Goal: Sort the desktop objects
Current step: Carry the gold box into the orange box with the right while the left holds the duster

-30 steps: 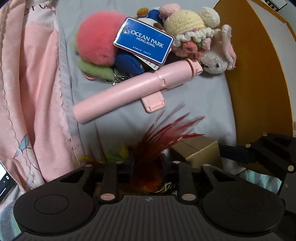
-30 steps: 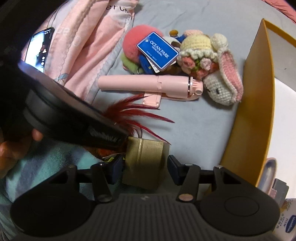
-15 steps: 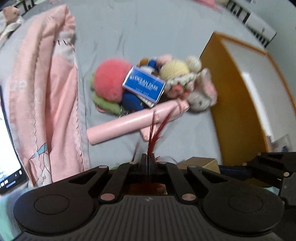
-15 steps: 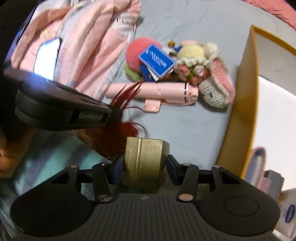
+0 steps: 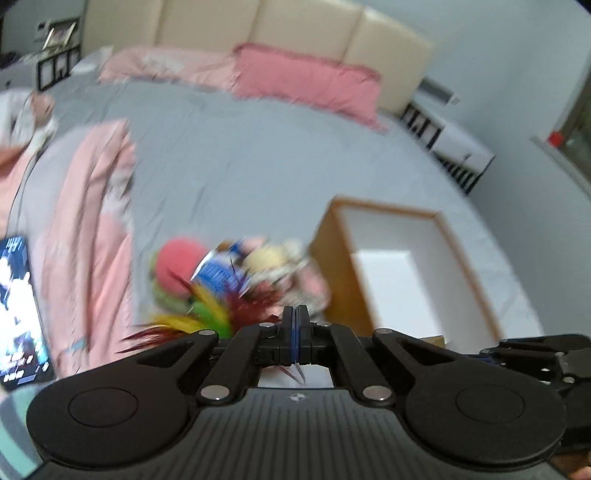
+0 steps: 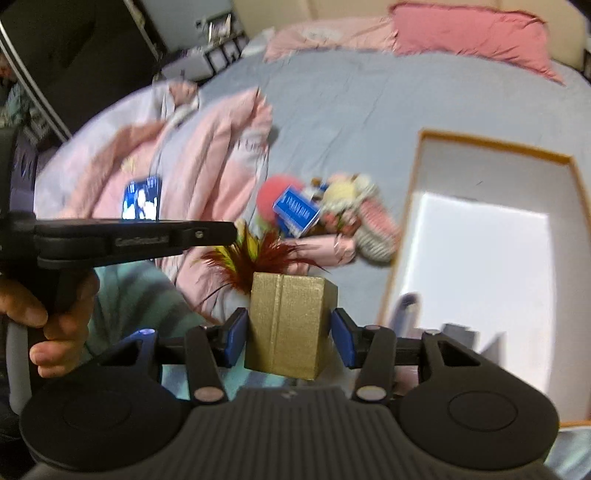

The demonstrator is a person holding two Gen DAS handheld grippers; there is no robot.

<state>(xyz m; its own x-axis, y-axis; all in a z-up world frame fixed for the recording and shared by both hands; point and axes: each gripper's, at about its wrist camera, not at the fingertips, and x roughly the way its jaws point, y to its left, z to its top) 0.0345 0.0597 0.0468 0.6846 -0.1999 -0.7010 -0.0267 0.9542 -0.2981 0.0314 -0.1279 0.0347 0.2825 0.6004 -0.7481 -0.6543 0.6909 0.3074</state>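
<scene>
My left gripper (image 5: 295, 318) is shut on a bundle of red, yellow and green feathers (image 5: 207, 314), which fans out to its left. It hangs in the air above the bed. In the right wrist view, the left gripper (image 6: 232, 232) shows from the side with the feathers (image 6: 258, 258) under its tip. My right gripper (image 6: 288, 332) is shut on a gold box (image 6: 288, 325), upright between the blue pads (image 6: 234, 334). Beyond lie a pink pompom (image 6: 275, 195), a blue tag (image 6: 295, 212), a crochet bunny (image 6: 373, 229) and a pink stick (image 6: 325, 247).
An orange-rimmed white box (image 6: 410, 206) stands to the right of the toy pile, with small items in its near corner. A lit phone (image 6: 142, 199) lies on a pink garment (image 6: 214, 155) at the left. Pink pillows (image 6: 469, 33) line the bed's far end.
The left gripper shut on the feathers and lifted them off the bed. Both grippers rose and tipped upward, so the toy pile looks smaller. The gold box rose with the right gripper.
</scene>
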